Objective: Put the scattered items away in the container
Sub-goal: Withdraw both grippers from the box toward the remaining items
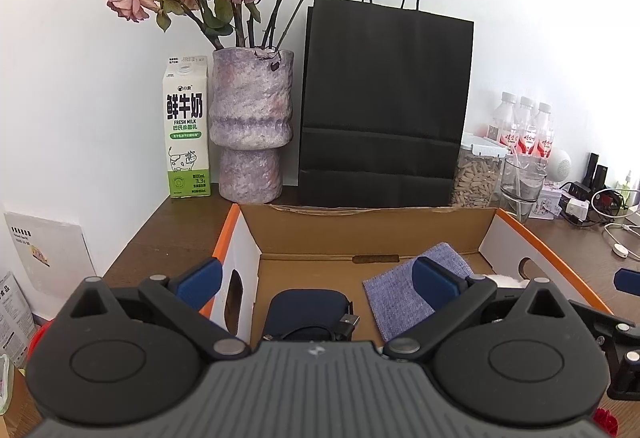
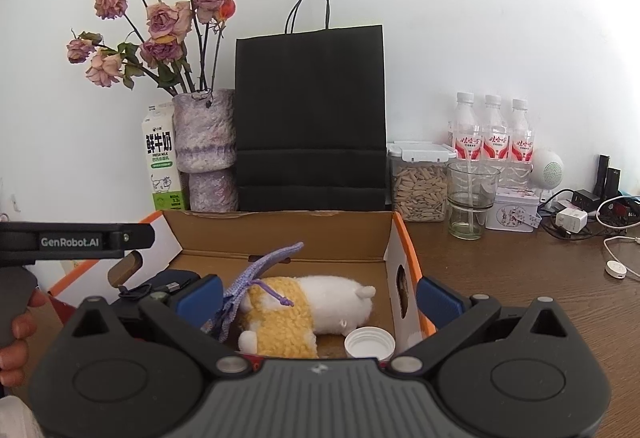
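An open cardboard box with orange edges stands on the wooden table. In it lie a dark zip case with a cable, a purple knitted pouch, a yellow and white plush toy and a white bottle cap. My left gripper is open over the box's left part, one finger outside the left wall, the other above the pouch. My right gripper is open over the plush toy, with its right finger outside the box's right wall. Neither gripper holds anything.
Behind the box stand a black paper bag, a vase of dried roses and a milk carton. To the right are a seed jar, a glass, three bottles, a tin and chargers with cables.
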### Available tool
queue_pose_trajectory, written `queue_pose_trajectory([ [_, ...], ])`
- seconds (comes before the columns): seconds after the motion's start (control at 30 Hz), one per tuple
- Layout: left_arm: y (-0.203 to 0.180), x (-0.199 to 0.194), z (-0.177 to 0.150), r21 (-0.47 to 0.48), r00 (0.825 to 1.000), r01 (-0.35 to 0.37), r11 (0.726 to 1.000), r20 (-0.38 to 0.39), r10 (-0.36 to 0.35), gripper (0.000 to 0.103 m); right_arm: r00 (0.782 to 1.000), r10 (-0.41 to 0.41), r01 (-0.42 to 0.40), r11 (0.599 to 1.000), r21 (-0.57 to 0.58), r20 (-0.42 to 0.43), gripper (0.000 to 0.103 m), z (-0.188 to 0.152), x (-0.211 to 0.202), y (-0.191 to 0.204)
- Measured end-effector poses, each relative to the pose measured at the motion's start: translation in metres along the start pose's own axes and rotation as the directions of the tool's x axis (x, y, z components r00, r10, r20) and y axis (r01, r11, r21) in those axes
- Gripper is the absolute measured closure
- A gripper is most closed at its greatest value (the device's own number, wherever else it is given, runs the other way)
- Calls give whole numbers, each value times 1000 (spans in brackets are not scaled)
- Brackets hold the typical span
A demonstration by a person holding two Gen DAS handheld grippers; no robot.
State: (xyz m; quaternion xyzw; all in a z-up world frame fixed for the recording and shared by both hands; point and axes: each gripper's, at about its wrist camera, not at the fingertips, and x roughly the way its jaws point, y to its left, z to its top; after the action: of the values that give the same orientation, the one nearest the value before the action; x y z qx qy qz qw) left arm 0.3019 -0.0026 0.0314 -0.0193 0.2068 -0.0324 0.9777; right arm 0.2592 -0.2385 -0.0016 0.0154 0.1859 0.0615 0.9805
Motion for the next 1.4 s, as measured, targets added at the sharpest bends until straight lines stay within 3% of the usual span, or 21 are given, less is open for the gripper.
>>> queue_pose_trajectory([
  [0.63, 15, -75, -4, -48, 995, -16, 999, 97, 21, 0, 998, 22, -18, 998, -63, 61, 0, -3, -46, 26],
  [1.4, 3, -160, -51, -59, 997, 4, 998, 82, 0, 0, 999, 32, -32, 996, -88, -1, 0, -49, -124, 23],
])
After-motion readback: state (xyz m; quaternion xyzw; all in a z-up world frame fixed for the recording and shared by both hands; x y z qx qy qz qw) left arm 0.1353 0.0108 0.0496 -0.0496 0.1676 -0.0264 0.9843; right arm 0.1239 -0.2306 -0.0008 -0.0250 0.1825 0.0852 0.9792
